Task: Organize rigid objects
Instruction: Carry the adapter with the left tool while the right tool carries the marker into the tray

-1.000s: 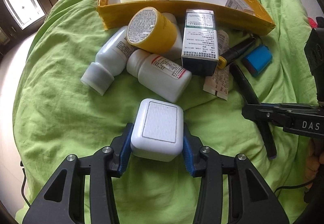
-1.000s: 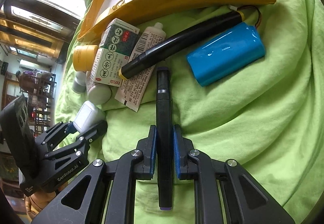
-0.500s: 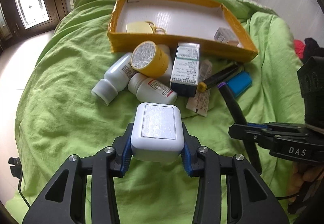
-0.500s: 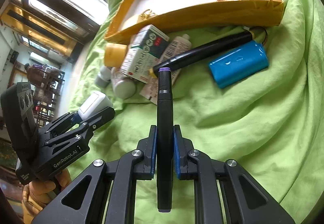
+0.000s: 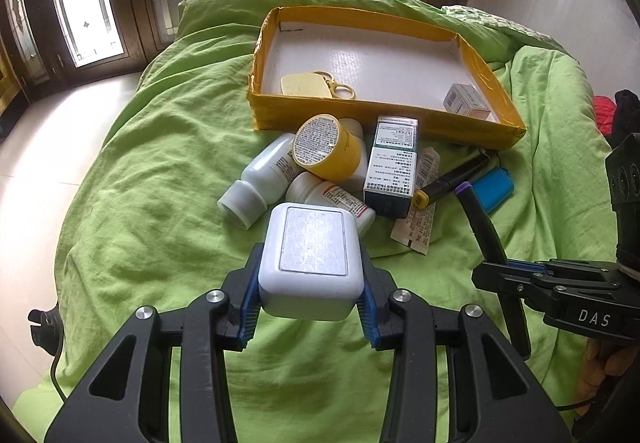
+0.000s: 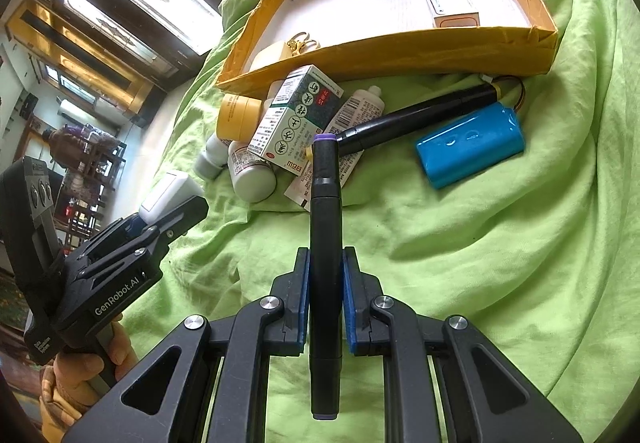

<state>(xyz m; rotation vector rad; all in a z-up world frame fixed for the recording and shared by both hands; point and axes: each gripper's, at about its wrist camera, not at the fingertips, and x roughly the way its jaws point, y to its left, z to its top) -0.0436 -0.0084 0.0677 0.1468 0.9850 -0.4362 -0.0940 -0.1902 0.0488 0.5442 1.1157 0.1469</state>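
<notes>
My left gripper (image 5: pixel 308 295) is shut on a white square box (image 5: pixel 310 263), held above the green sheet just short of the pile. My right gripper (image 6: pixel 325 303) is shut on a black marker with purple ends (image 6: pixel 326 227), which points toward the pile; from the left wrist view that marker (image 5: pixel 486 235) rises at the right. Ahead lies the pile: a yellow jar (image 5: pixel 328 147), white bottles (image 5: pixel 260 179), a teal-and-white carton (image 5: pixel 392 167), a black marker with a yellow end (image 6: pixel 416 119) and a blue battery pack (image 6: pixel 470 143). Behind it stands a yellow tray (image 5: pixel 400 119).
Inside the tray lie a pale yellow tag with a gold clasp (image 5: pixel 306 85) and a small box (image 5: pixel 466 101). A flat barcode sachet (image 5: pixel 418 217) sits under the pile. The green sheet (image 5: pixel 160 203) covers a bed, with windows and floor to the left.
Both grippers have risen and tipped up with their loads, so the tray and pile now look farther off. The white box and the purple-ended marker left the sheet.
</notes>
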